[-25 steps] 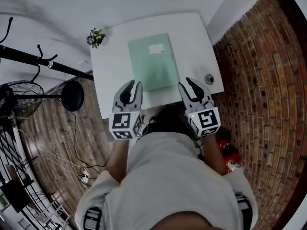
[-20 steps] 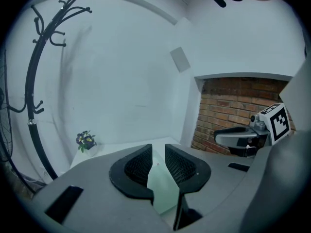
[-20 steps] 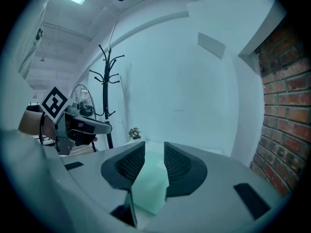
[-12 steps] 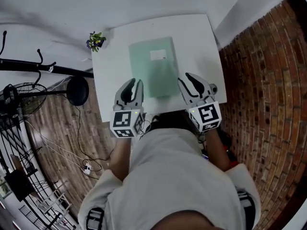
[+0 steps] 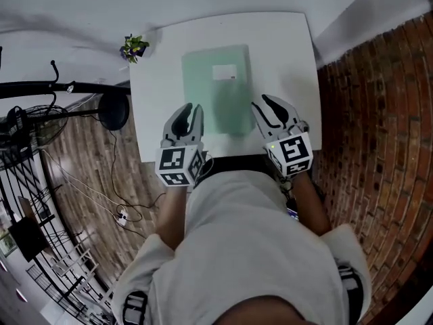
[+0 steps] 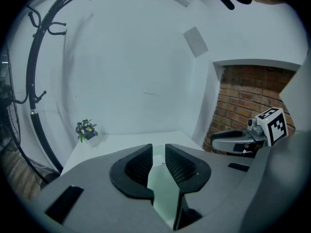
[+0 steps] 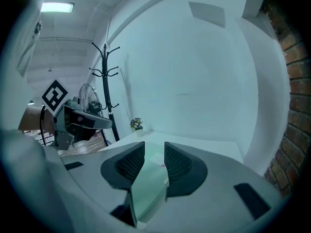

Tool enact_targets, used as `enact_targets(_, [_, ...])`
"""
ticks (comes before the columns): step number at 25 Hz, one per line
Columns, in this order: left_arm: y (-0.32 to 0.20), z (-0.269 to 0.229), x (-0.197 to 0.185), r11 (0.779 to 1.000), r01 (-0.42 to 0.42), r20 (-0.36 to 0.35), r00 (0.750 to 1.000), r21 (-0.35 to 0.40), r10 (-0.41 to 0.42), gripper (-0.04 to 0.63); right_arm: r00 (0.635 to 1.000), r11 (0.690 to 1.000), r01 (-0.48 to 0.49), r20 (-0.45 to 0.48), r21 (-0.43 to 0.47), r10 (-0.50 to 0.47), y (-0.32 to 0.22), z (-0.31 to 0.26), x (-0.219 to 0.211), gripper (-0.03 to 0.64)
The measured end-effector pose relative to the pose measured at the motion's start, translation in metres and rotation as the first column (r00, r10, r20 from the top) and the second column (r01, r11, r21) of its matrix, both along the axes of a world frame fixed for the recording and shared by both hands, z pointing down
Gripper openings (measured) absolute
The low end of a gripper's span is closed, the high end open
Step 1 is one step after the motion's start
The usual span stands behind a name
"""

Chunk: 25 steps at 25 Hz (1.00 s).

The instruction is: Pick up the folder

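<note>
We found the folder (image 5: 215, 90) to be a pale green rectangle, closed and lying flat on the white bench (image 5: 287, 46). Its long sides ran away from us, roughly square with the bench's edges. It lay about midway across the top, with bare white surface showing on every side of it. A small white label (image 5: 224, 72) sat on its cover, toward the far right corner. A soft shadow darkened the near right part of the cover.
</note>
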State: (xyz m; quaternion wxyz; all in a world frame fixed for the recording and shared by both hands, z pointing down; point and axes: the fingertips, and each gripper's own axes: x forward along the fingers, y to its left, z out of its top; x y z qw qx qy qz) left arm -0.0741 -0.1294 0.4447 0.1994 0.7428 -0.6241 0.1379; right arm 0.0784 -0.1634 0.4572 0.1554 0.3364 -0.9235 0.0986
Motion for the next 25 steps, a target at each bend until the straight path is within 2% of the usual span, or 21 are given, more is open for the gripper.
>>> enact_targets(8, [-0.002, 0.032, -0.014, 0.994, 0.078, -0.021, 0.997, -0.082, -0.079, 0.084, 0.998, 0.995, 0.05, -0.023, -0.085, -0.052, -0.004, 0.035, -0.004, 0.13])
enact_targets(15, [-0.012, 0.053, -0.04, 0.989, 0.078, 0.028, 0.997, -0.126, -0.075, 0.084, 0.996, 0.99, 0.051, -0.069, -0.134, -0.061, -0.007, 0.061, -0.017, 0.137])
enact_targets(22, [-0.028, 0.086, -0.055, 0.977, 0.024, -0.026, 0.999, -0.213, -0.03, 0.087, 0.995, 0.975, 0.013, -0.09, -0.221, -0.034, -0.013, 0.091, -0.028, 0.14])
enact_targets(25, [-0.034, 0.1, -0.065, 0.968, 0.019, -0.074, 0.997, -0.252, -0.039, 0.089, 0.995, 0.968, 0.001, -0.099, -0.252, -0.027, -0.016, 0.102, -0.036, 0.141])
